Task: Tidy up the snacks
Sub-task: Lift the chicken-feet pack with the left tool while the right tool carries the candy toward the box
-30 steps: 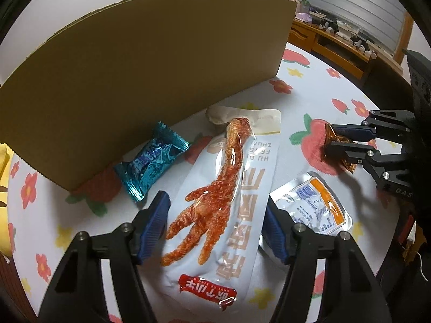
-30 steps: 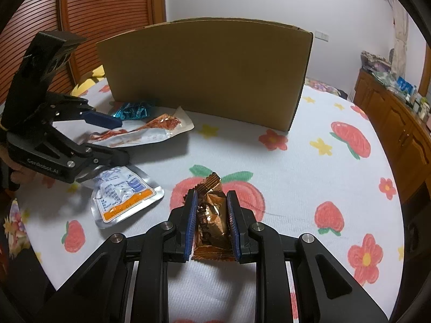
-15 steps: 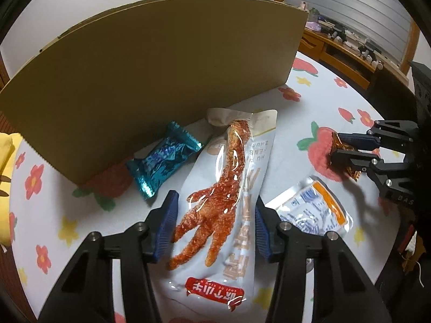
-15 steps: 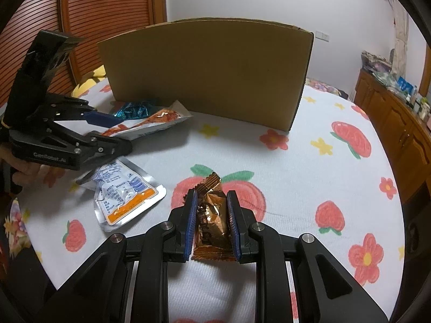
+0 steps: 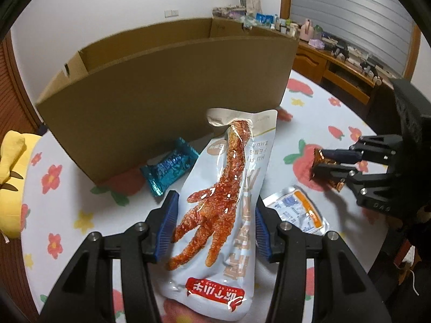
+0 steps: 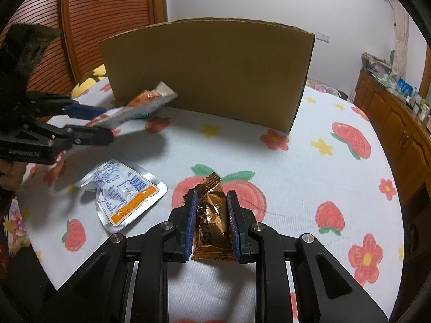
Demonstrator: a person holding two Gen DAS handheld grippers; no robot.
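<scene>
My left gripper (image 5: pixel 214 216) is shut on a white chicken-foot snack pack (image 5: pixel 229 188) and holds it lifted off the table, tilted toward the open cardboard box (image 5: pixel 167 91). The pack also shows in the right wrist view (image 6: pixel 132 110), in front of the box (image 6: pixel 210 72). My right gripper (image 6: pixel 211 223) is shut on a copper-brown foil snack (image 6: pixel 211 215) just above the tablecloth; it also shows in the left wrist view (image 5: pixel 323 164). A blue foil snack (image 5: pixel 169 169) lies by the box wall. A silver pouch with an orange stripe (image 6: pixel 121 191) lies flat on the table.
The table has a white cloth with strawberry and flower prints (image 6: pixel 309 167). A yellow plush toy (image 5: pixel 10 167) sits at the table's left edge. A wooden sideboard with small items (image 6: pixel 398 107) stands to the right. A slatted wooden door (image 6: pixel 89 21) is behind the box.
My left gripper closed on the chicken-foot pack and lifted it off the table toward the box. My right gripper kept still, holding the brown snack.
</scene>
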